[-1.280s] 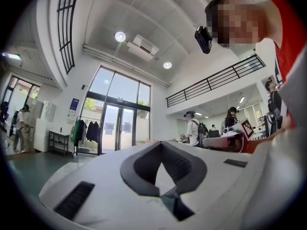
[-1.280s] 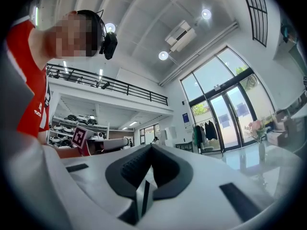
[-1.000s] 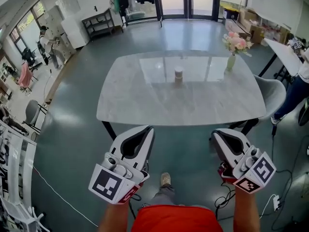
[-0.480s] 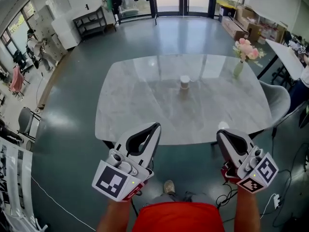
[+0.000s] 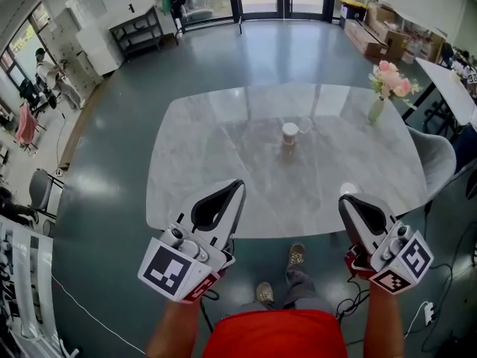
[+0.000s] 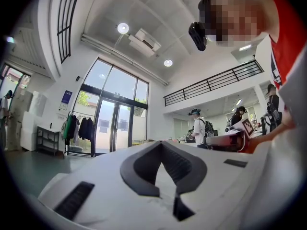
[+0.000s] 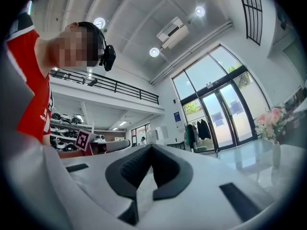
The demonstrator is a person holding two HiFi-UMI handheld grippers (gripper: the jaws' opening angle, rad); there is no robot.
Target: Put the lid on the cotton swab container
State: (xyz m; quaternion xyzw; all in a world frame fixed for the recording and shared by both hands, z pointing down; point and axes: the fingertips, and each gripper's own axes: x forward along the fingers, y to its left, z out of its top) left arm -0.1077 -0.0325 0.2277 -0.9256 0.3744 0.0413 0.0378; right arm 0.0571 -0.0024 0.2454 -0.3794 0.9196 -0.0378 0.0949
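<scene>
Cotton swab container (image 5: 290,133) looms nearer; left tongs (image 5: 238,188) and right tongs (image 5: 346,201) closed.

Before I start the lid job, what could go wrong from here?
The small white cylindrical container stands mid-table, far from the shut left gripper and right gripper; a long reach could tip it. The apparent clear lid beside it barely shows on the glossy marble table, inviting a mis-grip.
</scene>
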